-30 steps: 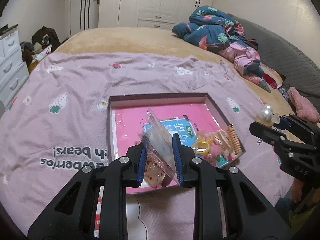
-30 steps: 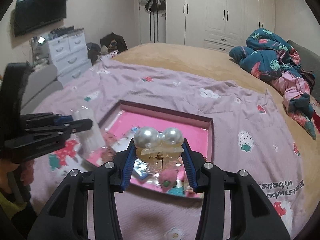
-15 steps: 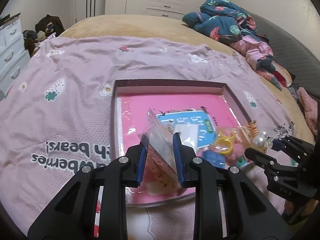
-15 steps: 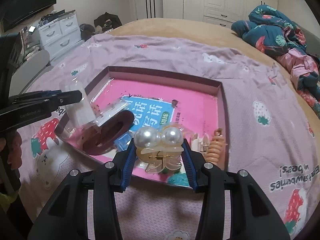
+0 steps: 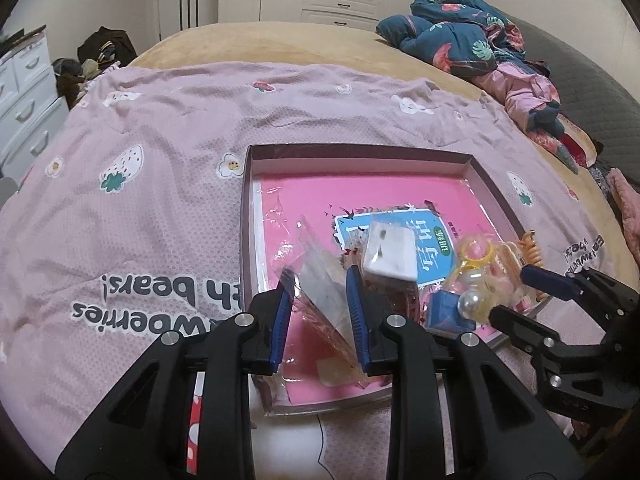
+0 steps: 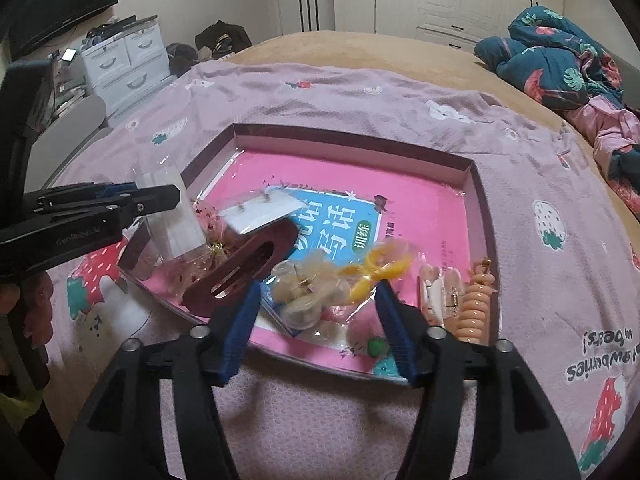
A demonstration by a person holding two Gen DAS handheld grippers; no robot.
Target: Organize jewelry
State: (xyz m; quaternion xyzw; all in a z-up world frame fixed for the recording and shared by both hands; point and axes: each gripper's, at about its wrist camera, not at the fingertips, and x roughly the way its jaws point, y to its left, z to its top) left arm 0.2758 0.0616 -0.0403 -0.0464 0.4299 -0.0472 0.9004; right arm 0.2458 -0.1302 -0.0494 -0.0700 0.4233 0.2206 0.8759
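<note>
A shallow box tray (image 5: 360,151) (image 6: 352,136) with a pink book in it lies on the bed. My left gripper (image 5: 320,294) (image 6: 170,200) is shut on a clear plastic bag (image 5: 322,292) (image 6: 172,220), held over the tray's near left corner. My right gripper (image 6: 320,296) (image 5: 520,300) hovers over the tray's near edge with its jaws opening. The pearl hair clip (image 6: 308,290) (image 5: 470,304) lies blurred between them, free of the pads. Around it sit a dark red clip (image 6: 244,268), a white earring card (image 6: 260,212), a yellow piece (image 6: 376,268) and an orange spiral tie (image 6: 478,300).
The tray rests on a purple strawberry-print blanket (image 5: 140,208). A heap of blue and pink clothes (image 5: 480,52) lies at the far right of the bed. White drawers (image 6: 128,60) stand to the left and wardrobes line the far wall.
Both grippers came down toward the tray. The right jaws spread apart and the pearl clip slipped out onto the items in the tray. The left gripper still holds the bag.
</note>
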